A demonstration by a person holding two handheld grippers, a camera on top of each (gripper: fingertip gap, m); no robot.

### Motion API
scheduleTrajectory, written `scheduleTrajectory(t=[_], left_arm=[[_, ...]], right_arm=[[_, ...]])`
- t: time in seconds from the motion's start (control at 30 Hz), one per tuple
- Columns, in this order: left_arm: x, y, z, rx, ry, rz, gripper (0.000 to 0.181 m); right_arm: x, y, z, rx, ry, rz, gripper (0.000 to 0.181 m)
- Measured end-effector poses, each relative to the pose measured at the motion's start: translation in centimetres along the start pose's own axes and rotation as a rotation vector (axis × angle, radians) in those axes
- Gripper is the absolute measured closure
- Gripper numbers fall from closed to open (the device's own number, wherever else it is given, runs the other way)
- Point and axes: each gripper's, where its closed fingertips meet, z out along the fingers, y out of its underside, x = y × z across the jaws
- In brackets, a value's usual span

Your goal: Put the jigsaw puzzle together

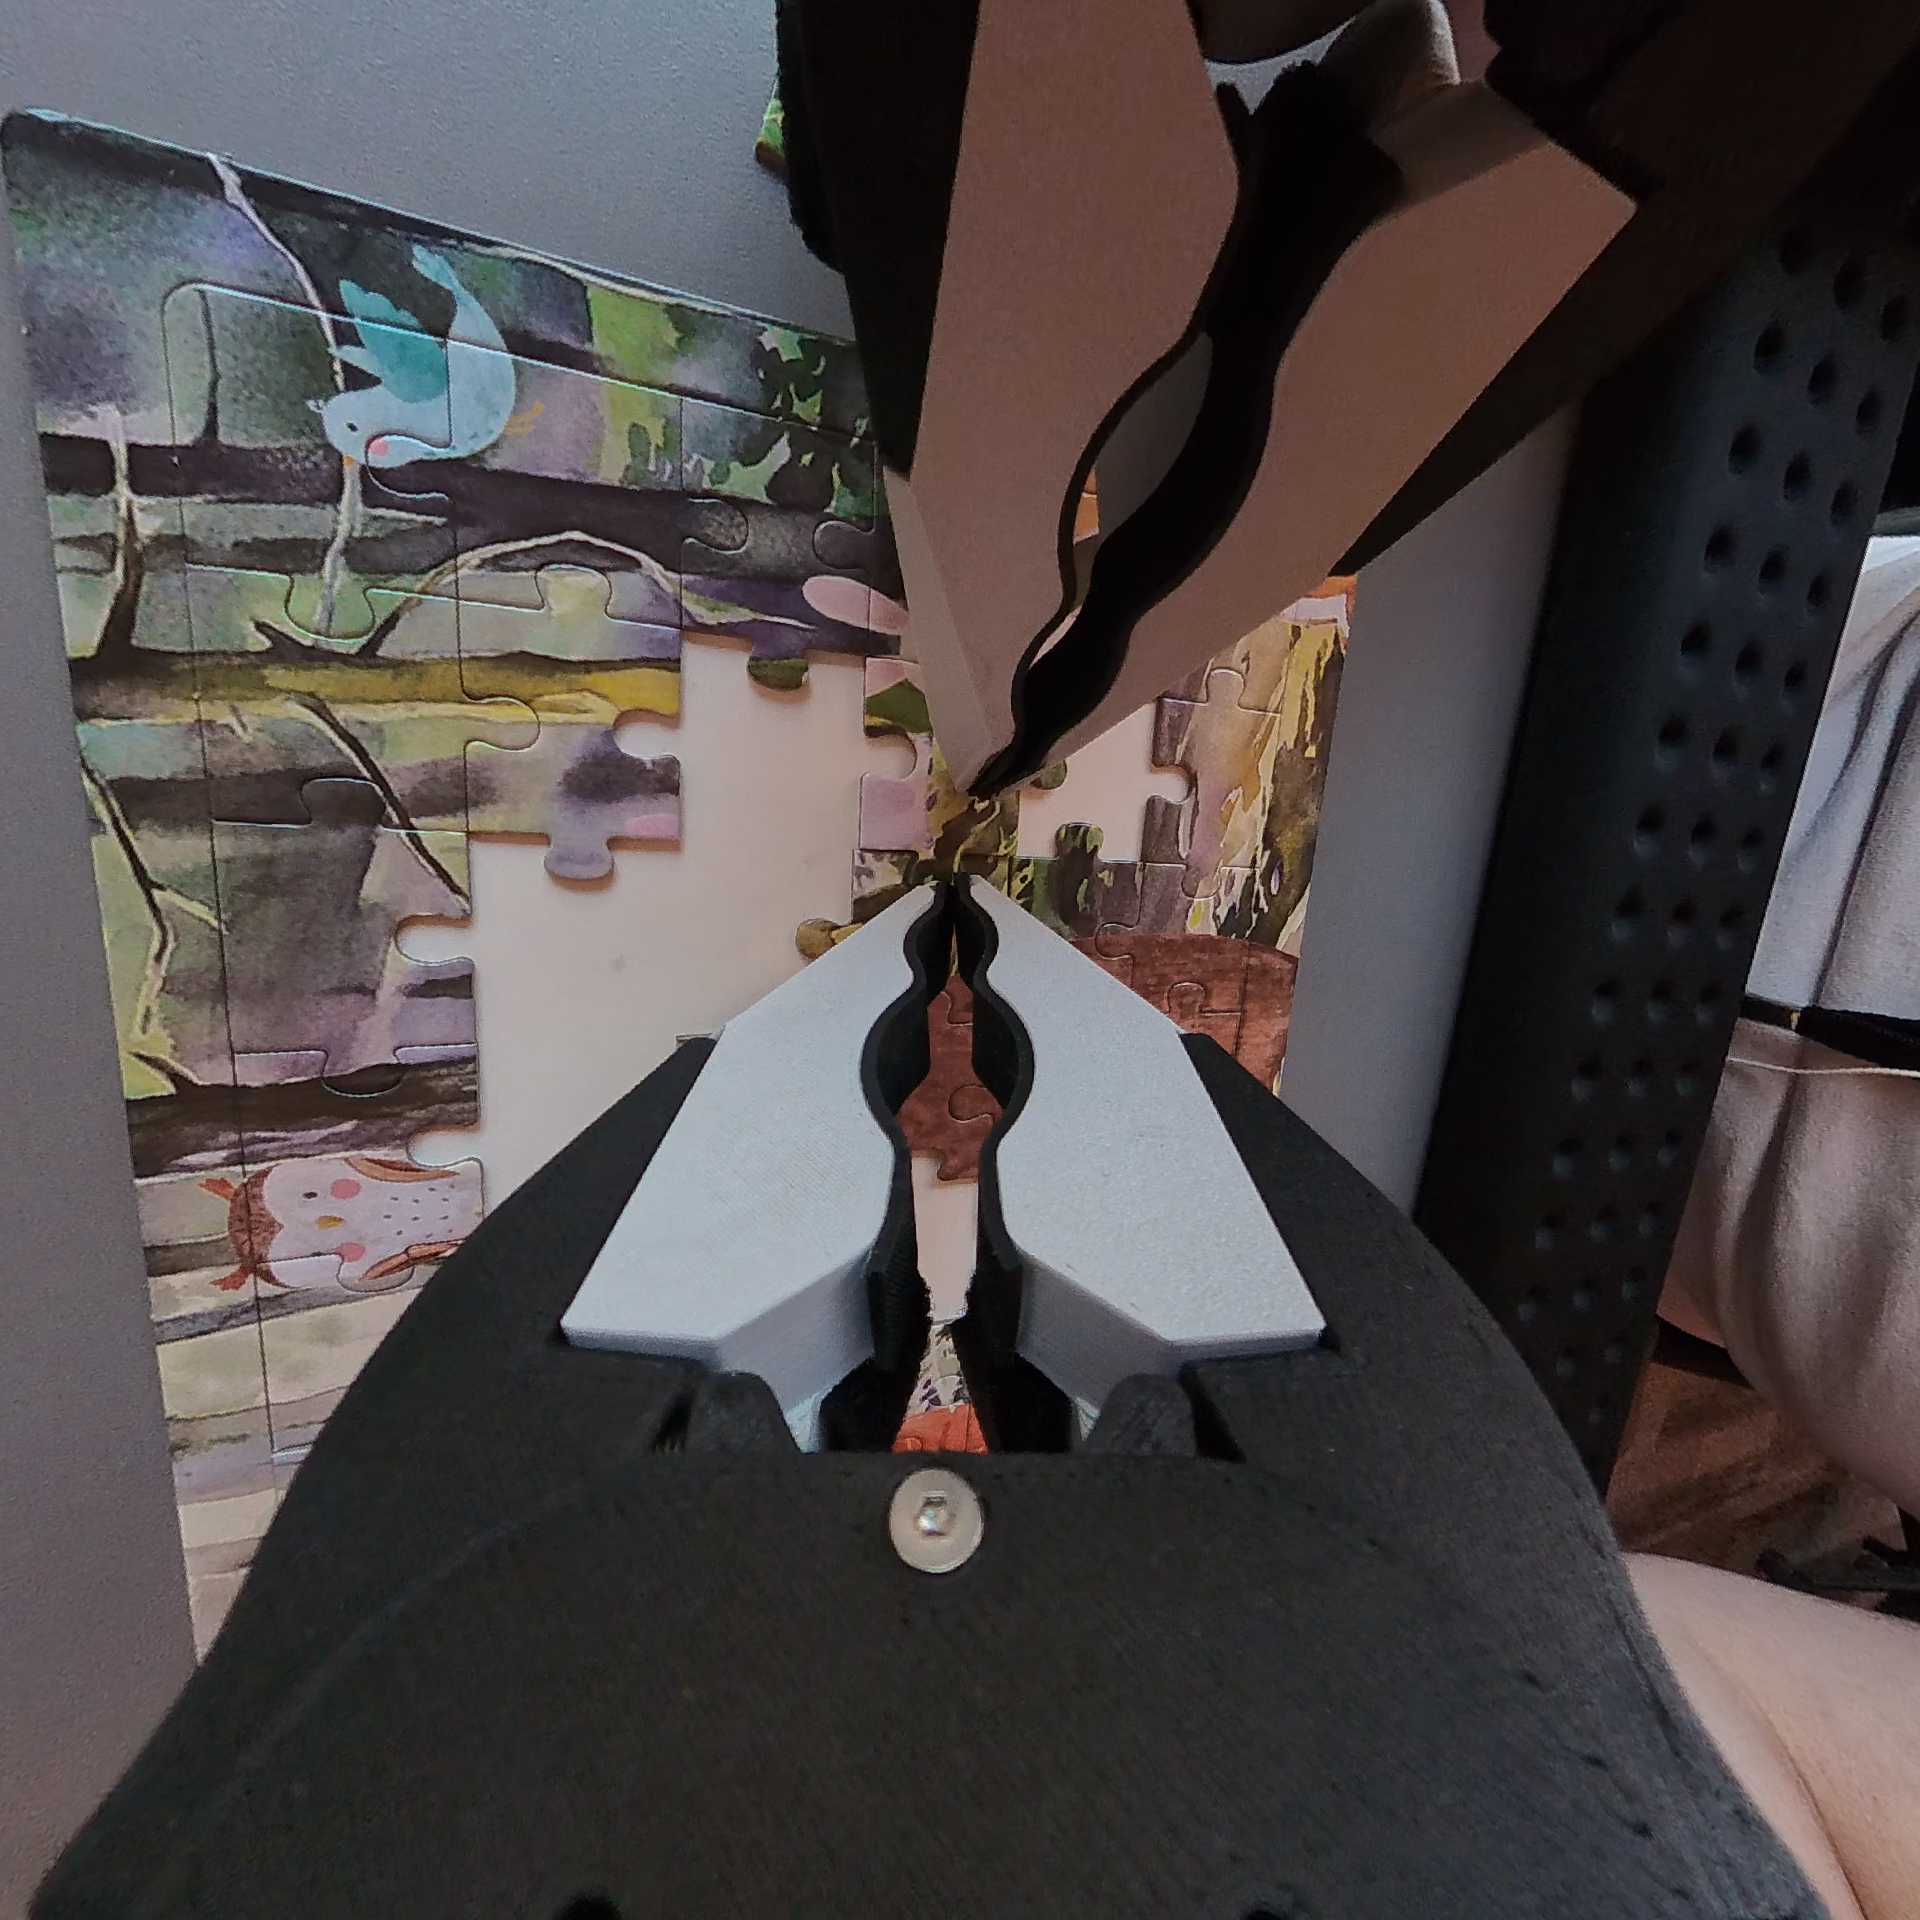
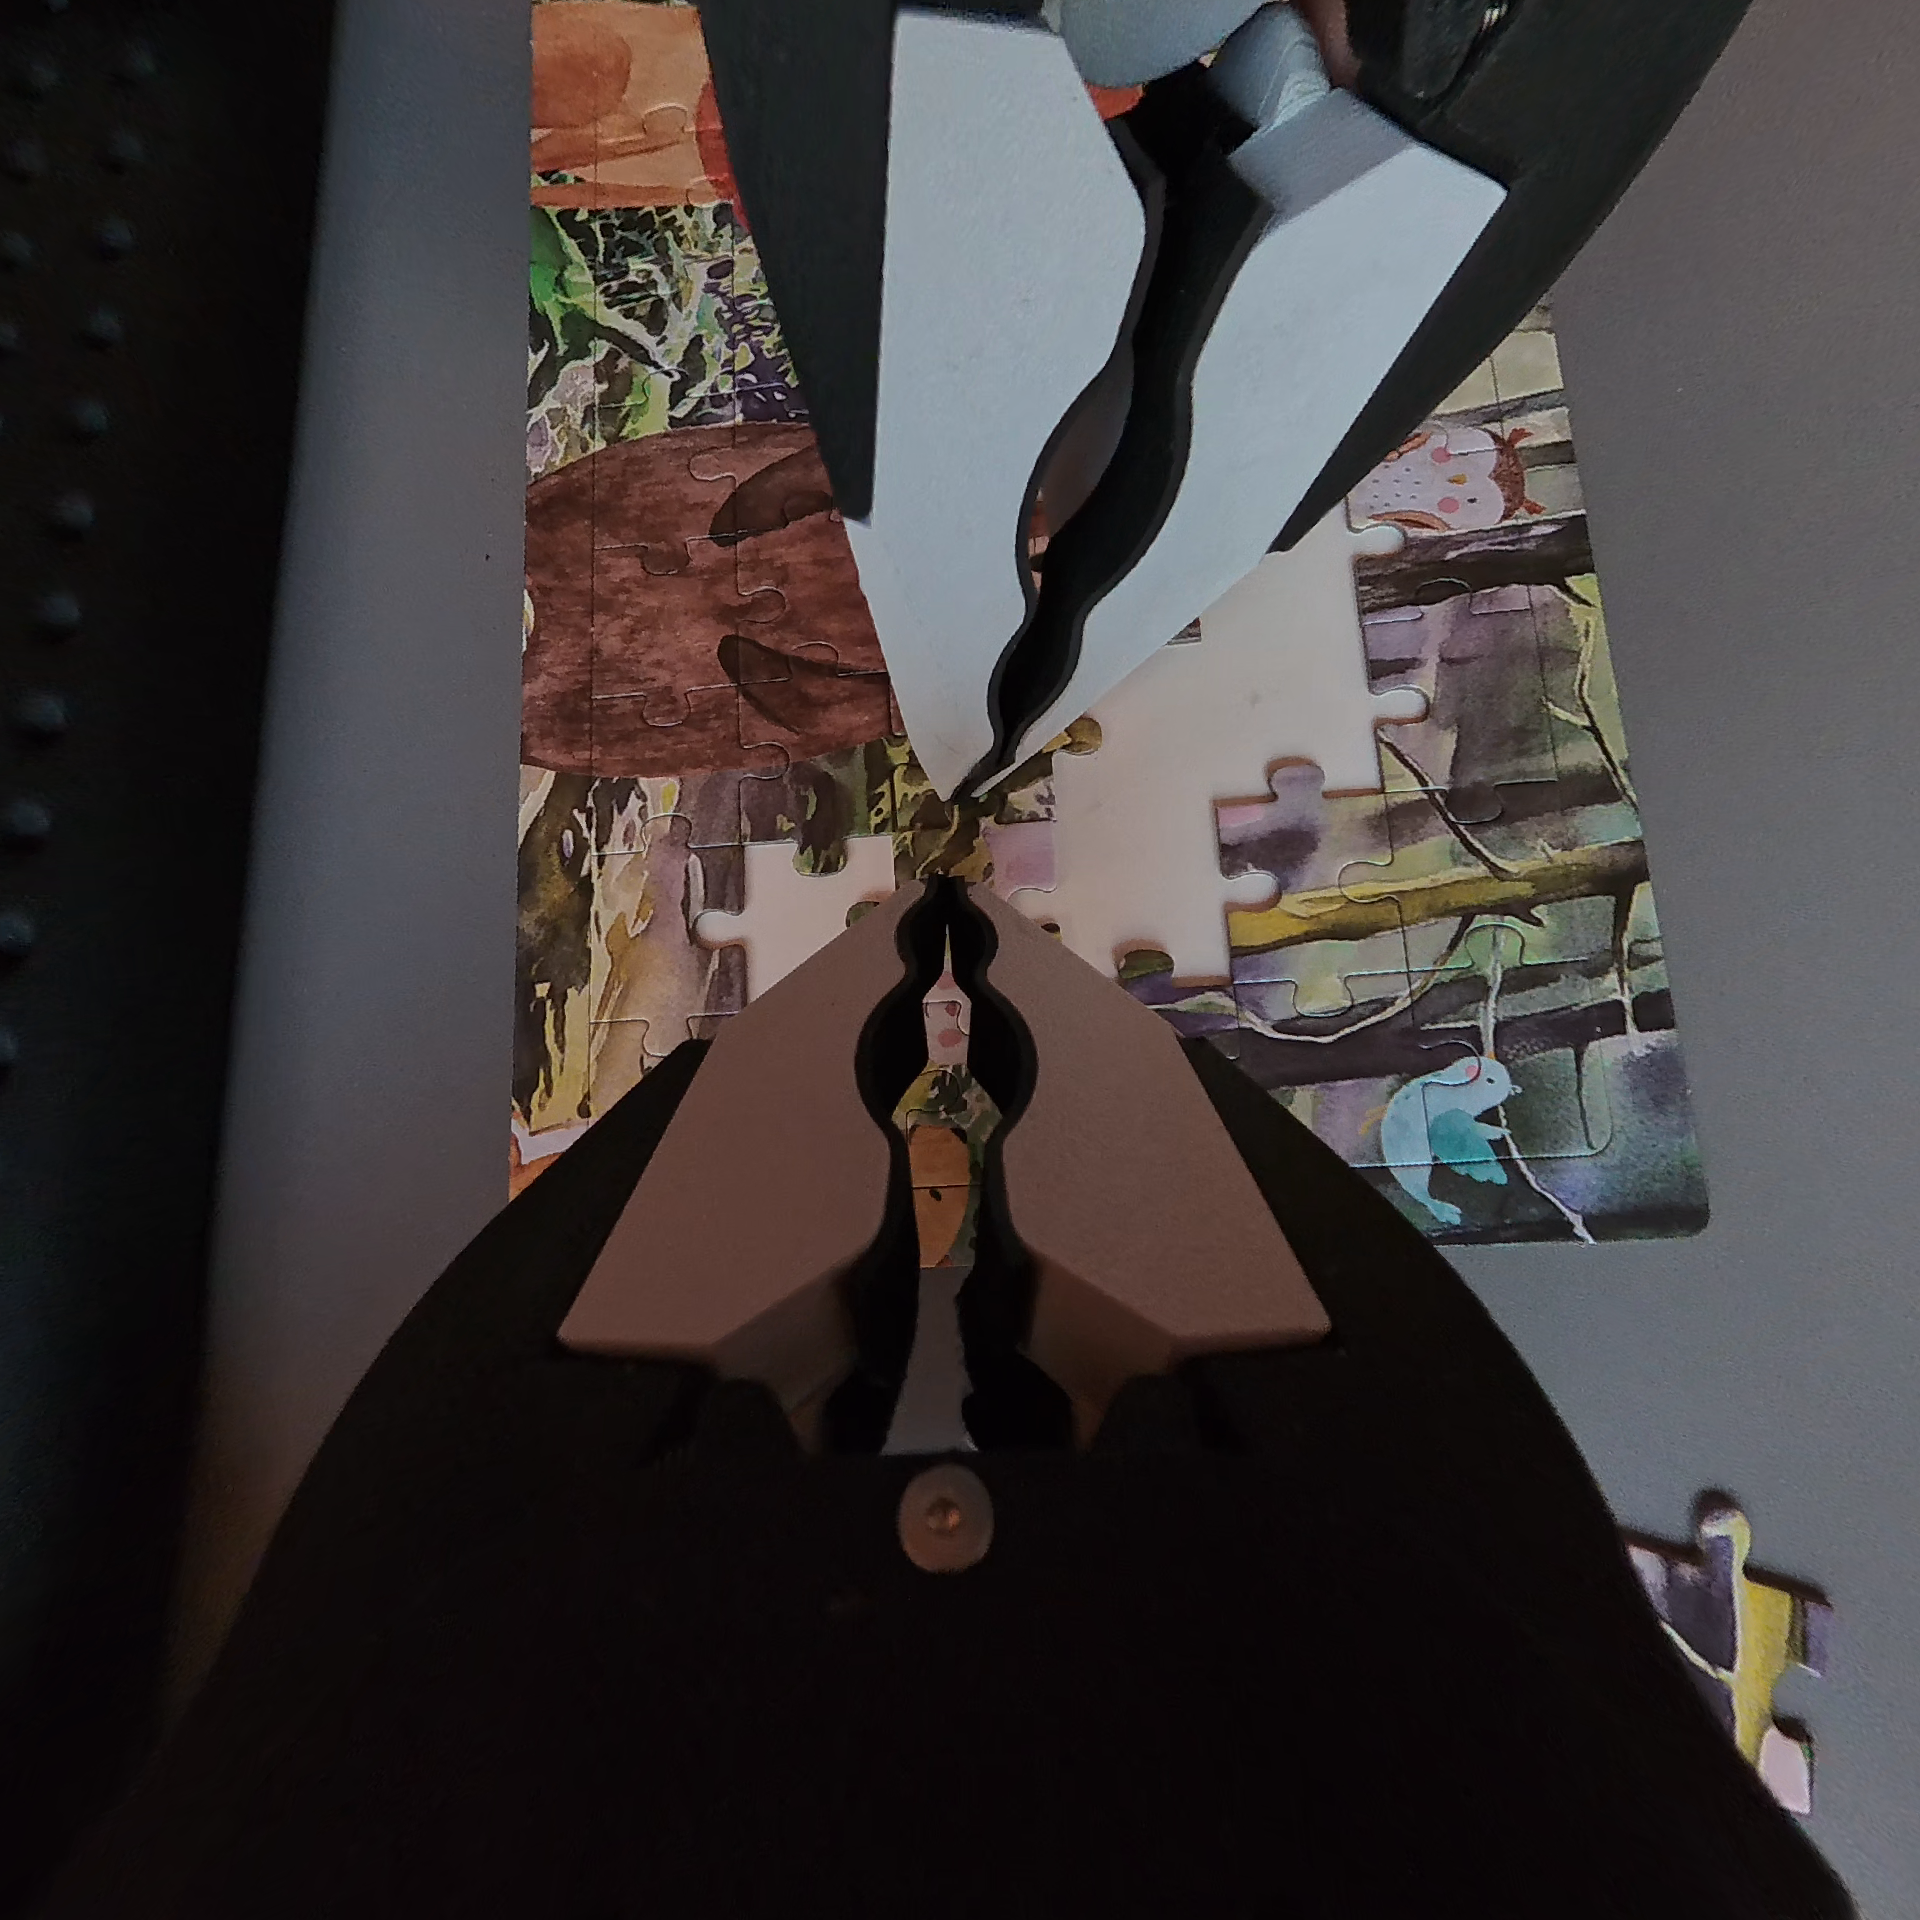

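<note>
The partly built jigsaw puzzle (image 1: pixel 312 644) (image 2: pixel 1507 831) lies flat on a grey table, with a blue bird, an owl and brown patches in its picture. White gaps (image 1: pixel 582 987) (image 2: pixel 1278 675) show in its middle. A small leafy green piece (image 1: pixel 961 836) (image 2: pixel 956 831) lies at the edge of a gap. My left gripper (image 1: pixel 954 894) (image 2: pixel 977 784) is shut, its tips touching the piece's one side. My right gripper (image 2: pixel 943 888) (image 1: pixel 982 784) is shut too, its tips touching the opposite side. I cannot tell if either pinches the piece.
A loose purple and yellow piece (image 2: pixel 1735 1662) lies on the grey table beside my right gripper. Another piece (image 1: pixel 769 125) peeks out behind the right gripper. A black perforated panel (image 1: pixel 1714 727) (image 2: pixel 94 623) borders the table. A person's light clothing (image 1: pixel 1829 935) is beyond it. My two grippers' fingertips are within a few centimetres of each other. Both grippers' tips are roughly 10 cm from the partly built jigsaw puzzle (image 1: pixel 312 644). It is also in sight in the right wrist view (image 2: pixel 1507 917).
</note>
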Motion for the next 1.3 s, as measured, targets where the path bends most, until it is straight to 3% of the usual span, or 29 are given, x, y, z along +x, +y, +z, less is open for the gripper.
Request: scheduleTrajectory(t=[0.4,0.63,1.3], left_arm=[[-0.2,1.4,-0.9,-0.021,0.003,-0.012,0.181],[0.0,1.4,-0.6,-0.023,0.03,-0.019,0.181],[0.5,1.4,-0.5,-0.01,0.086,-0.01,0.181]], right_arm=[[0.0,-0.1,-0.1,-0.004,0.026,-0.008,0.181],[0.1,-2.2,-0.4,0.109,0.033,0.02,0.181],[0.8,-1.2,0.7,-0.013,0.179,-0.148,0.181]])
